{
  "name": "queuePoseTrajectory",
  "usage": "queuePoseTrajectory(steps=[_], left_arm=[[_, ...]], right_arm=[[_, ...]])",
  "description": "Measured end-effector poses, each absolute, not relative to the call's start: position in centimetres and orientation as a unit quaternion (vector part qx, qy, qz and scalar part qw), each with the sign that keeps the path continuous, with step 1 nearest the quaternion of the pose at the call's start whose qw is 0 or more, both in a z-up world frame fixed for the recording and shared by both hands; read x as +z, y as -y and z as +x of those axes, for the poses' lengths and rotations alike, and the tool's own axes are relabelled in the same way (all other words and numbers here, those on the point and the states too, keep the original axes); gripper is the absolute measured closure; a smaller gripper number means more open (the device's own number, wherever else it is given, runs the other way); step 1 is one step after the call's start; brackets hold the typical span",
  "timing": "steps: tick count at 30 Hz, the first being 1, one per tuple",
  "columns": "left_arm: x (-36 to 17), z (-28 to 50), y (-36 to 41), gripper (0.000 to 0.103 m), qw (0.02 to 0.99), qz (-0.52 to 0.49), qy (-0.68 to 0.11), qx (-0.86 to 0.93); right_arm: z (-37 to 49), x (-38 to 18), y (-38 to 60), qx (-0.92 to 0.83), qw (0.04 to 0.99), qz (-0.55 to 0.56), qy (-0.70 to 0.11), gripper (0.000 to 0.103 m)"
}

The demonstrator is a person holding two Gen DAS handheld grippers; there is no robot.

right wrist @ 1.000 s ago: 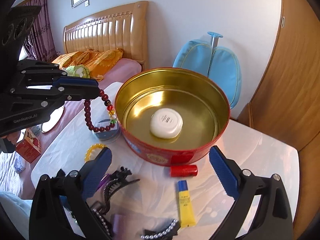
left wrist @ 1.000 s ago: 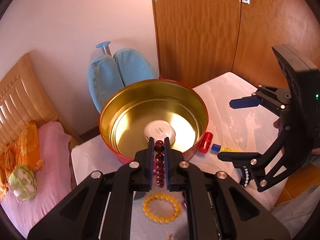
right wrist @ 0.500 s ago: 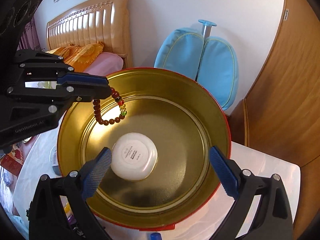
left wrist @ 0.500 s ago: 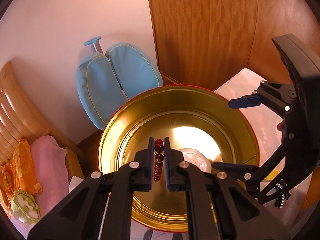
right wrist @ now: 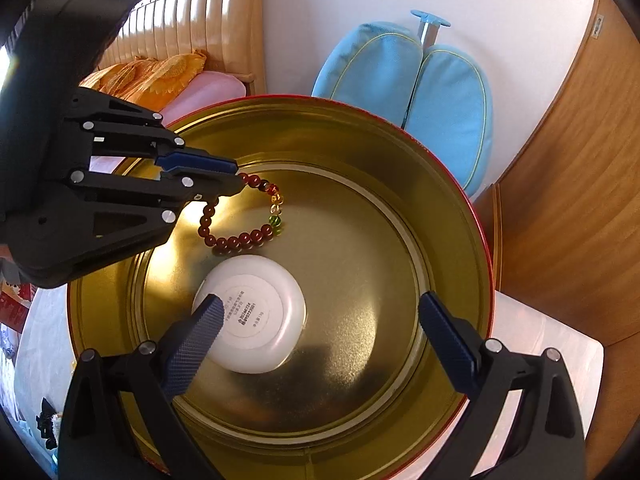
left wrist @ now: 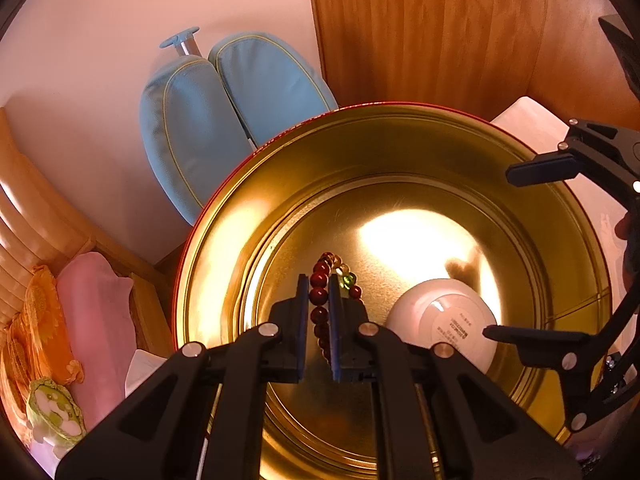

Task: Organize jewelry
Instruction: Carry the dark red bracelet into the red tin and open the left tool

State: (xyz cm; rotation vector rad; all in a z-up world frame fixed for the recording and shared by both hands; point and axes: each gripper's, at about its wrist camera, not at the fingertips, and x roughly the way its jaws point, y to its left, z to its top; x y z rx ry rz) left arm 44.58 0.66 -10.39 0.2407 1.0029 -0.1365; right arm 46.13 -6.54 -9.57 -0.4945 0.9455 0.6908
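Right wrist view: left gripper [right wrist: 236, 178] clamped on dark red beaded bracelet [right wrist: 240, 236], loop hanging into round gold-lined red tin [right wrist: 448, 184], lowest beads near its floor; right gripper [right wrist: 320, 320] wide open, empty, above white round jar [right wrist: 256, 312].

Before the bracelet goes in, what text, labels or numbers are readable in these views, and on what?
Round label on the white compact lying in the gold tin: several small printed lines; one looks like a number beginning "2024", but none can be read with confidence.
Same label in the left wrist view: blurred, unreadable.
Red packet at the left edge beside the tin: print too small to read.
No other text is visible.
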Motion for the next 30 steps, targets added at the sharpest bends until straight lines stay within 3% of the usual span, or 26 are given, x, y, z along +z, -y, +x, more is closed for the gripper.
queuePoseTrajectory(steps=[30], left_arm=[[-12.3,46.9,-0.9,0.091,0.840,0.144,-0.521,-0.052]], right_arm=[[46.7,-10.2,5.9,0.326,0.797,-0.222,-0.457,0.005]])
